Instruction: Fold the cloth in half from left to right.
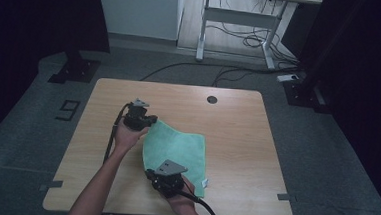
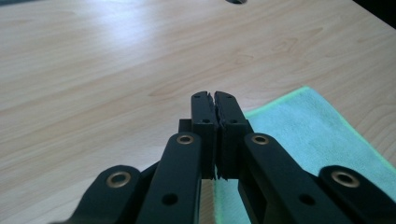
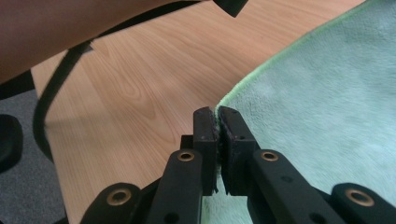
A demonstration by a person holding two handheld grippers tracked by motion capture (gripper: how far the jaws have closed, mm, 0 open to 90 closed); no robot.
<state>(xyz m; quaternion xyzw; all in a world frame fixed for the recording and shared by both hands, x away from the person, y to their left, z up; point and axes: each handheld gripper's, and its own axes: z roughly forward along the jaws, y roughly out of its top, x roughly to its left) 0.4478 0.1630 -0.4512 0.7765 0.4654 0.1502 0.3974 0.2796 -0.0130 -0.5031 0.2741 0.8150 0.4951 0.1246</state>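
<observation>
A green cloth (image 1: 178,149) lies spread on the wooden table (image 1: 236,140). My left gripper (image 1: 149,121) is at the cloth's far left corner and my right gripper (image 1: 150,172) at its near left corner. In the left gripper view the jaws (image 2: 214,100) are pressed together, and the cloth (image 2: 303,130) runs in under them from the right. In the right gripper view the jaws (image 3: 217,114) are closed right on the cloth's edge (image 3: 322,116), with green showing beneath them. The pinched corners themselves are hidden by the jaws.
A round cable hole (image 1: 212,99) sits near the table's far edge. The cloth's small white tag (image 1: 205,182) lies at its near right corner. Behind the table stand a white desk frame (image 1: 234,20), floor cables and two black stand bases (image 1: 75,70). My left forearm (image 3: 56,32) crosses the right gripper view.
</observation>
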